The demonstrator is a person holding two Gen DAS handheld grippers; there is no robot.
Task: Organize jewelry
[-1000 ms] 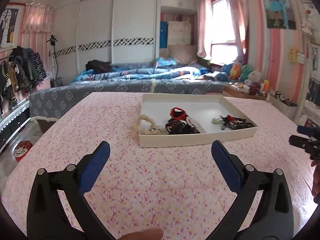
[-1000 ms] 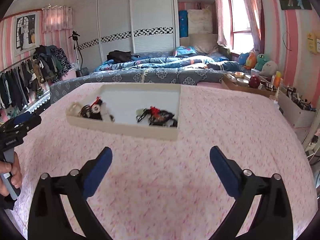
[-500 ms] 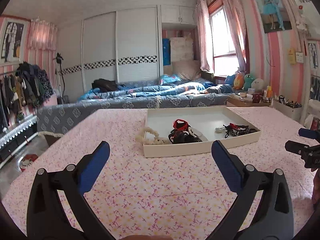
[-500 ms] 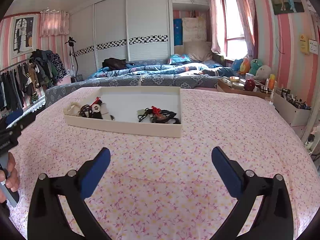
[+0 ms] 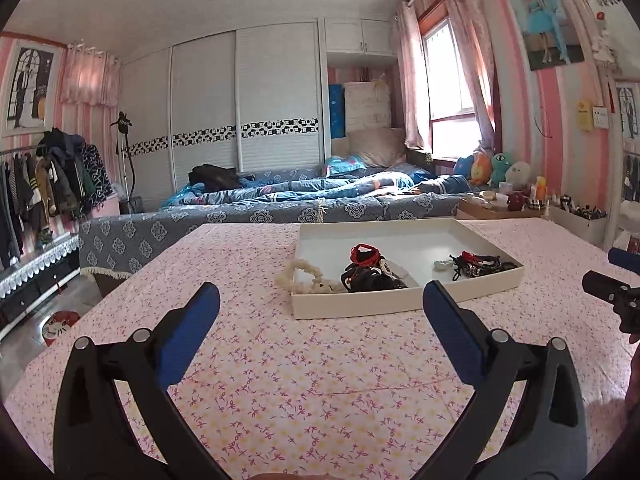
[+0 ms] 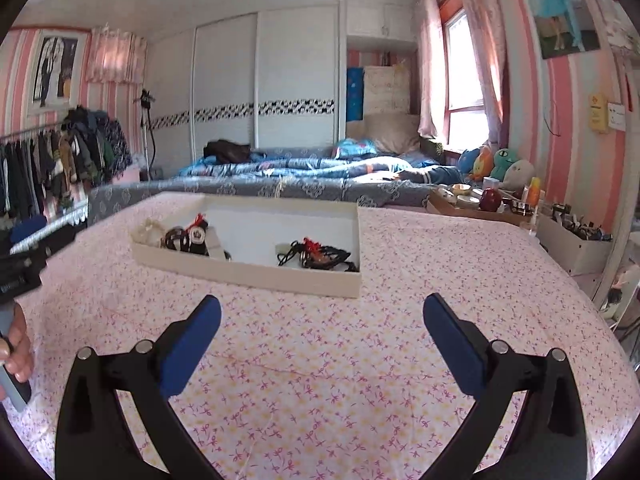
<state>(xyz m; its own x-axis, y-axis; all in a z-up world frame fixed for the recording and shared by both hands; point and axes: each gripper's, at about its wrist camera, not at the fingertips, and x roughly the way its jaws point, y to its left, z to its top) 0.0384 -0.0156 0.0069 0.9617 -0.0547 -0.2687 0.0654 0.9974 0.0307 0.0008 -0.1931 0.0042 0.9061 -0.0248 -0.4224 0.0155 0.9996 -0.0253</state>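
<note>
A shallow white tray (image 5: 360,306) (image 6: 248,272) sits on the pink floral tablecloth (image 5: 320,368). In it lie a black and red jewelry pile (image 5: 370,272) (image 6: 188,236) and a second dark and red pile (image 5: 476,264) (image 6: 316,256). A cream bead necklace (image 5: 300,276) (image 6: 146,230) hangs over the tray's left rim, partly on the cloth. My left gripper (image 5: 320,312) is open and empty, well short of the tray. My right gripper (image 6: 320,316) is open and empty, also short of the tray. Each gripper shows at the edge of the other's view.
Behind the table stands a bed with blue bedding (image 5: 312,196). A clothes rack (image 5: 44,184) is at the left. A side shelf with bottles and plush toys (image 6: 500,192) and a white box (image 6: 572,240) stand at the right.
Both cameras have tilted up and pulled slightly back, so the tray sits lower and farther in view. Both grippers stay open and empty. The jewelry has not moved.
</note>
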